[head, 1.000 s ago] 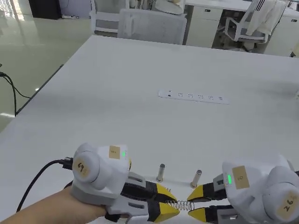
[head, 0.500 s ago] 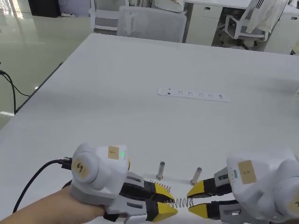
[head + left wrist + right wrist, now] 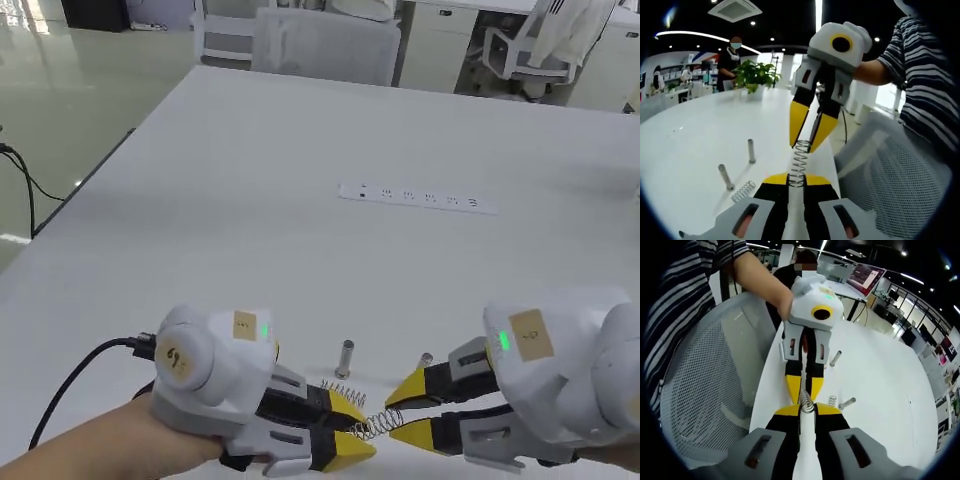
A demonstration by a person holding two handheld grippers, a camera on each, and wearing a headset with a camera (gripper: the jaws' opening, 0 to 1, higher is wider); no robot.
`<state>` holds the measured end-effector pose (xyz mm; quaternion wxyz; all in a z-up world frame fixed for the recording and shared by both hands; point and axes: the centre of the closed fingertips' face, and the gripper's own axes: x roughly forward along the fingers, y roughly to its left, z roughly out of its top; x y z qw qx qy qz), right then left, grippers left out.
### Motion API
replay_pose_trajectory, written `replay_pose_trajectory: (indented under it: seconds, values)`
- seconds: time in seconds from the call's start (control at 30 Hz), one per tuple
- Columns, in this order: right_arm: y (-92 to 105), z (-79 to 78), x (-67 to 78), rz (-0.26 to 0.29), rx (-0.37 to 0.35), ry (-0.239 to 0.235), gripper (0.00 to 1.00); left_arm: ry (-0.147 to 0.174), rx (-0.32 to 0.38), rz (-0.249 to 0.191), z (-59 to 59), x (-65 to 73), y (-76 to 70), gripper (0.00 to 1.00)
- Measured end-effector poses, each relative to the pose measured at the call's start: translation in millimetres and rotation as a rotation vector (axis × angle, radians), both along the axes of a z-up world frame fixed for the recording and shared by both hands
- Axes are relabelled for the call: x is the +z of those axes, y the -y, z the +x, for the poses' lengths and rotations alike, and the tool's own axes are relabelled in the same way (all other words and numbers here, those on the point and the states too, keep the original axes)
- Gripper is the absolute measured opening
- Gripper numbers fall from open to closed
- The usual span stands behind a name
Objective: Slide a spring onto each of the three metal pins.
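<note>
Well short of the power strip (image 3: 415, 197), close to the near edge of the white table (image 3: 250, 200), the two grippers meet tip to tip. Farthest left, a black cable (image 3: 70, 385) runs into the left gripper (image 3: 357, 432). Its tan stickers carry marks too blurred to read. Its jaws are pinched narrow on one end of the held spring (image 3: 375, 422), which hangs in the air between the tips. Just behind, on the strip's side, a loose spring (image 3: 340, 392) lies flat at the foot of the left pin (image 3: 346, 358), which stands upright. To the right, the right pin (image 3: 425, 360) is half hidden behind a yellow finger of the right gripper (image 3: 393, 417). That gripper's jaws close on the spring's other end. Its sticker is just as unreadable, and its body is cut off by the frame. The strip's print cannot be made out. Between pins and strip the tabletop lies broad and bare. In the left gripper view the table edge runs just beside the held spring, with a mesh chair (image 3: 900, 185) beyond.
</note>
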<state>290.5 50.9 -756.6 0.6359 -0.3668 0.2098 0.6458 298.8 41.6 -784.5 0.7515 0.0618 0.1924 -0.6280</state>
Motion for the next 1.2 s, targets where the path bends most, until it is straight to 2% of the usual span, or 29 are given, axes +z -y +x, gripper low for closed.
replay_pose_trajectory:
  seconds: [0.27,0.37,0.43,0.77,0.9,1.07,1.2]
  values:
    - [-3.5,0.2,2.7,0.032,-0.019,-0.029,0.07,0.01,0.003,0.004,0.1,-0.3,-0.5,0.02]
    - [-9.3,-0.4,7.8,0.084,-0.042,-0.063,0.07,0.014,-0.002,0.004,-1.4,0.2,1.0,0.02]
    - [-7.8,1.2,5.3,0.062,-0.039,-0.05,0.07,0.021,0.004,0.012,-0.1,-0.9,1.1,0.02]
    - [-13.2,-0.7,3.0,0.071,-0.038,-0.021,0.07,0.024,0.002,0.035,-0.1,-4.1,-2.0,0.02]
    - [-20.4,0.6,9.8,0.121,-0.055,-0.037,0.07,0.024,0.002,0.022,-0.7,-1.5,-0.5,0.02]
    - [-25.2,0.3,10.7,0.123,-0.043,-0.024,0.07,0.027,0.001,0.023,-1.4,-0.7,2.0,0.02]
    - [-29.9,-1.7,11.9,0.134,-0.028,0.005,0.07,0.028,0.002,0.018,-2.4,0.6,2.2,0.03]
